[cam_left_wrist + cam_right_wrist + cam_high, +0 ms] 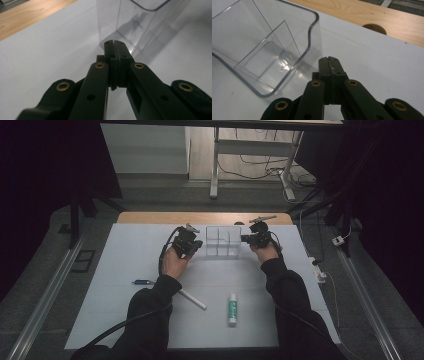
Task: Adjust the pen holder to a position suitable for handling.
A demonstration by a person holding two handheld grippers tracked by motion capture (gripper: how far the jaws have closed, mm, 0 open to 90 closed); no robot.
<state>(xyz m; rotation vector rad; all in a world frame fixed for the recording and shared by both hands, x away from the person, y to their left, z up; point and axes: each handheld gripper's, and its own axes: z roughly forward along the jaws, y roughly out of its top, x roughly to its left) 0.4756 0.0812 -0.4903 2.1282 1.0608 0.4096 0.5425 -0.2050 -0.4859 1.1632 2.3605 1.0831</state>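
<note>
A clear plastic box (223,241) with several compartments stands at the far middle of the white mat. My left gripper (199,244) is just to its left, jaws pressed together with nothing between them. In the left gripper view the closed tips (114,42) sit close to the lower corner of the box (130,22); I cannot tell if they touch it. My right gripper (244,239) is at the box's right end, also shut and empty. In the right gripper view its tips (329,58) lie beside the box's curved end wall (312,32).
Nearer the person, a white pen (192,299), a blue pen (144,282) and a green-and-white tube (232,309) lie on the white mat (125,265). A strip of bare wooden tabletop (150,217) runs behind the mat. Cables and a power strip (319,270) lie off the right edge.
</note>
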